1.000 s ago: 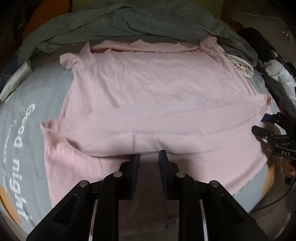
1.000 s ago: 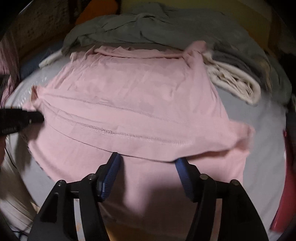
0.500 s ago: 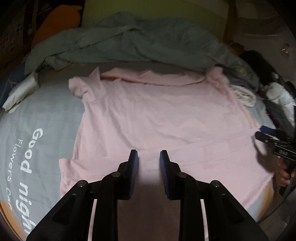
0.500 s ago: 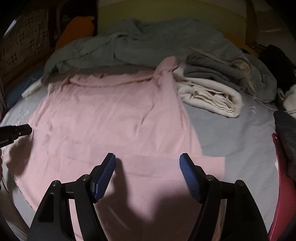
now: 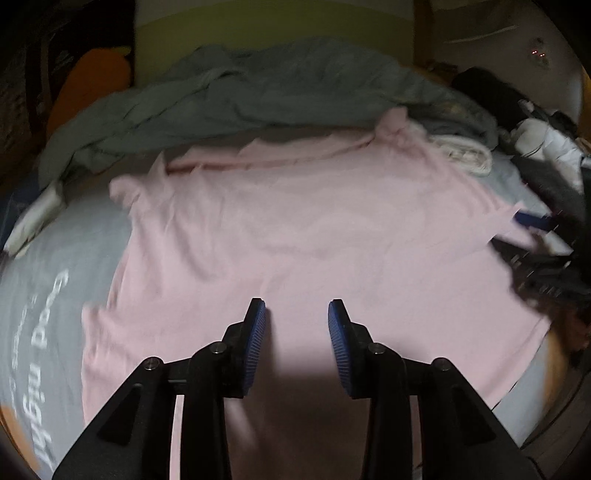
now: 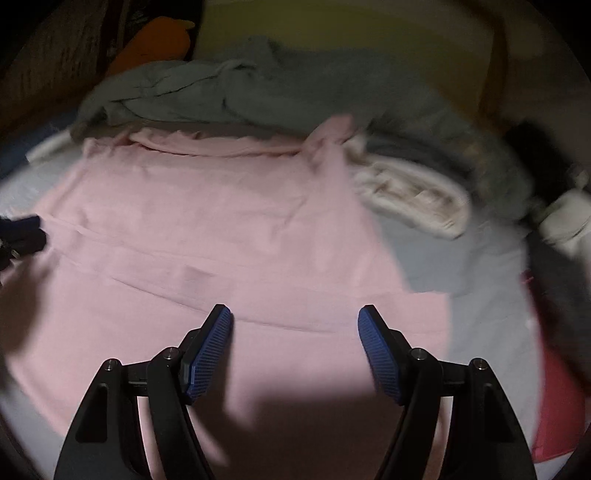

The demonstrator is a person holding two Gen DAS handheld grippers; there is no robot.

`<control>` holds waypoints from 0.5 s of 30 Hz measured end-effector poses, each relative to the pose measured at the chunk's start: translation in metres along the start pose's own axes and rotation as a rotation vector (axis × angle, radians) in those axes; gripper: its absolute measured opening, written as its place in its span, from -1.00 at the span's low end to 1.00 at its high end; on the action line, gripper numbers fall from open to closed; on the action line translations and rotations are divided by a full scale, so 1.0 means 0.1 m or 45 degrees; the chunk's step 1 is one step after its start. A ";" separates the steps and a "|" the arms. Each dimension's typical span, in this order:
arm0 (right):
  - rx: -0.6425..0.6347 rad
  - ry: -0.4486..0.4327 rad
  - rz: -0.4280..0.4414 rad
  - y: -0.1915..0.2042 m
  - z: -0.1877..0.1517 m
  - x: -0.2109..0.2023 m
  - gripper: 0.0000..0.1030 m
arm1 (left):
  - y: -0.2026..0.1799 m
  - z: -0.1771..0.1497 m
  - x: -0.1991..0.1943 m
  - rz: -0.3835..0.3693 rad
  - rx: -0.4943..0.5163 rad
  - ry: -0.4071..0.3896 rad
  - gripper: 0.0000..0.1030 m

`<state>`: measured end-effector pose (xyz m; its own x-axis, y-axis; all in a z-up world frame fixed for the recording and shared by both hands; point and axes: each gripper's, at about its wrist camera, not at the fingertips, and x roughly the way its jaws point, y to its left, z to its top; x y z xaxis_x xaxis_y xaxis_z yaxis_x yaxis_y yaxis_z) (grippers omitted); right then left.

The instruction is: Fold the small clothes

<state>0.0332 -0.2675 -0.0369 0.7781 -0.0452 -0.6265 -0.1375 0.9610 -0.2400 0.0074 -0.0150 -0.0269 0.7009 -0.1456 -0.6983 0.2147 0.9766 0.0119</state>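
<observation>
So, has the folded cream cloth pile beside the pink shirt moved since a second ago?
No. The folded cream cloth pile still lies against the sleeve of the pink shirt, just below the crumpled grey blanket.

A grey bedsheet (image 5: 48, 258) printed with white "Good night" lettering (image 5: 44, 325) covers the bed. A rumpled grey-green quilt (image 5: 258, 92) is heaped along the far side below a yellow-green wall (image 6: 332, 26), with an orange cushion (image 5: 88, 85) in the dark left corner. A folded cream garment (image 6: 413, 195) lies beside folded grey clothing (image 6: 424, 147) on the right, near a dark pile (image 5: 491, 92) and a red item (image 6: 557, 406) at the bed's edge.
</observation>
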 end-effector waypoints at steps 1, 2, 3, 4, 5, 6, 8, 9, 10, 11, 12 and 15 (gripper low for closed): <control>-0.003 0.006 0.023 -0.02 -0.01 -0.02 0.42 | 0.01 -0.06 0.00 0.007 -0.008 0.013 -0.33; -0.002 0.024 0.046 -0.03 -0.03 -0.02 0.42 | 0.01 -0.14 -0.03 0.022 -0.007 0.010 -0.33; 0.006 0.046 0.058 -0.04 -0.04 -0.03 0.42 | -0.01 -0.19 -0.07 0.042 -0.003 -0.001 -0.33; 0.032 0.055 0.060 -0.06 -0.09 -0.07 0.42 | -0.03 -0.25 -0.11 0.070 0.000 -0.016 -0.32; 0.051 0.052 0.061 -0.06 -0.13 -0.12 0.42 | -0.05 -0.31 -0.15 0.092 -0.001 -0.027 -0.30; 0.068 0.049 0.064 -0.07 -0.21 -0.18 0.42 | -0.07 -0.38 -0.20 0.119 -0.006 -0.041 -0.22; 0.088 0.045 0.065 -0.09 -0.35 -0.27 0.42 | -0.09 -0.52 -0.25 0.166 -0.023 -0.068 -0.12; 0.095 0.041 0.059 -0.10 -0.43 -0.33 0.42 | -0.10 -0.56 -0.27 0.178 -0.026 -0.078 -0.11; 0.102 0.040 0.058 -0.13 -0.49 -0.38 0.42 | -0.10 -0.59 -0.30 0.184 -0.036 -0.081 -0.10; 0.126 0.046 0.057 -0.16 -0.54 -0.43 0.42 | -0.08 -0.60 -0.33 0.182 -0.055 -0.078 -0.09; 0.155 0.056 0.060 -0.20 -0.59 -0.46 0.43 | -0.04 -0.62 -0.36 0.177 -0.083 -0.075 -0.05; 0.290 0.101 0.126 -0.38 -0.70 -0.51 0.43 | 0.03 -0.71 -0.43 0.185 -0.150 -0.073 -0.01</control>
<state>-0.0439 -0.3213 -0.0480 0.7160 0.0393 -0.6970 -0.0617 0.9981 -0.0071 -0.0703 0.0053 -0.0472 0.7573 -0.0070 -0.6531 0.0293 0.9993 0.0233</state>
